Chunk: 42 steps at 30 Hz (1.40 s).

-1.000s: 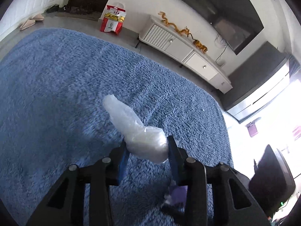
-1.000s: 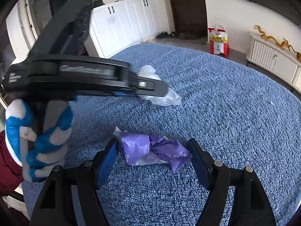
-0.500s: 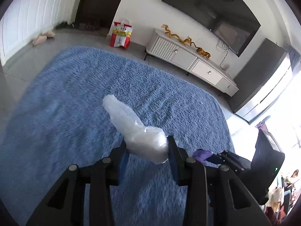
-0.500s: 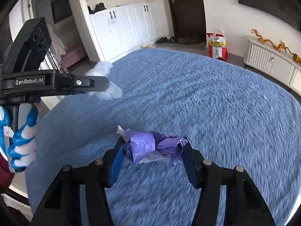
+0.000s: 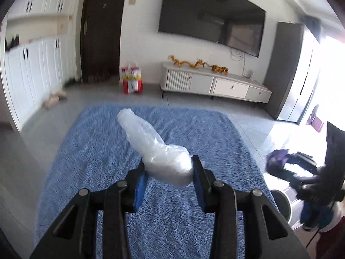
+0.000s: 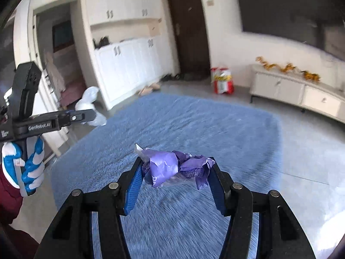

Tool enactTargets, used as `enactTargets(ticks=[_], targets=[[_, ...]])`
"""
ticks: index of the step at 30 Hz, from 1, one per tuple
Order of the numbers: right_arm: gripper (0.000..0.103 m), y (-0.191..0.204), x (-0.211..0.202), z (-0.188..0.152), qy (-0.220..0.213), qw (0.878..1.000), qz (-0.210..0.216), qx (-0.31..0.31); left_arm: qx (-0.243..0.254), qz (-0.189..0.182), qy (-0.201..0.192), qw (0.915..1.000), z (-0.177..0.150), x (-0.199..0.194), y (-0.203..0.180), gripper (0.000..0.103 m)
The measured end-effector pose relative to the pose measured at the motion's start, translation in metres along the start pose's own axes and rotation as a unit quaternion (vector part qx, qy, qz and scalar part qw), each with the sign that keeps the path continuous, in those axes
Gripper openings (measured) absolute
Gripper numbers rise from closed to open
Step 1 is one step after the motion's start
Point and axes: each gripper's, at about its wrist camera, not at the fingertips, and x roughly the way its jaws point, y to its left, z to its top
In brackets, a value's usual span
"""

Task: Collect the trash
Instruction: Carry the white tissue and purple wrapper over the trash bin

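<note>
My left gripper [image 5: 169, 168] is shut on a crumpled wad of clear plastic wrap [image 5: 151, 142], which sticks out forward past the fingertips, well above the blue rug [image 5: 103, 151]. My right gripper [image 6: 175, 168] is shut on a crumpled purple wrapper [image 6: 170, 168], also held up in the air over the rug [image 6: 194, 125]. In the right wrist view the left gripper [image 6: 90, 115] shows side-on at the left with the plastic wad [image 6: 89, 99] at its tip. In the left wrist view the right gripper [image 5: 282, 168] is blurred at the right edge, with the purple wrapper [image 5: 277, 157].
A red and yellow paper bag [image 5: 132, 82] stands on the grey floor beyond the rug, by a dark door [image 5: 101, 32]. A low white TV cabinet [image 5: 215, 84] runs along the far wall. White cupboards [image 6: 129, 62] line the left side. A gloved hand [image 6: 28, 168] holds the left gripper.
Both grippers have risen off the rug and tipped up toward the room. The right gripper closed on the purple wrapper and lifted it. The left kept its hold on the plastic wad.
</note>
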Motion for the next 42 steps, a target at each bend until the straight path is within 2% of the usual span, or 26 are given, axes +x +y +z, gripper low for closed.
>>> enactTargets(ticks=[9,14,19,24,27,30,33,36,39,42], targets=[[0.056,-0.031,-0.090,-0.024,-0.056,0.995,-0.072,0.036,0.073,0.050,-0.063,0.9941,-0.004,-0.054,-0.067,0.036],[0.057,-0.049,-0.126,-0.033,-0.079,0.990,-0.108,0.051,0.104,0.060,-0.081,0.9895,-0.005,-0.070,-0.102,0.036],[0.057,-0.069,-0.157,-0.046,-0.097,0.983,-0.145,0.060,0.142,0.061,-0.092,0.9838,-0.002,-0.071,-0.144,0.036],[0.057,-0.099,-0.176,-0.066,-0.102,0.975,-0.178,0.082,0.179,0.030,-0.089,0.9795,0.001,-0.058,-0.197,0.036],[0.057,-0.121,-0.178,-0.084,-0.094,0.970,-0.196,0.109,0.201,-0.005,-0.070,0.9771,0.000,-0.039,-0.233,0.036],[0.057,-0.148,-0.178,-0.113,-0.077,0.963,-0.209,0.151,0.224,-0.060,-0.017,0.9725,-0.009,-0.008,-0.273,0.037],[0.057,-0.173,-0.171,-0.146,-0.048,0.954,-0.230,0.188,0.257,-0.103,0.035,0.9604,-0.025,0.023,-0.313,0.038],[0.057,-0.200,-0.161,-0.179,-0.018,0.942,-0.238,0.235,0.282,-0.149,0.105,0.9419,-0.049,0.064,-0.355,0.039],[0.057,-0.218,-0.153,-0.208,0.003,0.932,-0.242,0.271,0.293,-0.176,0.163,0.9254,-0.070,0.098,-0.390,0.039],[0.057,-0.230,-0.140,-0.226,0.026,0.924,-0.246,0.290,0.289,-0.197,0.190,0.9172,-0.081,0.120,-0.415,0.039]])
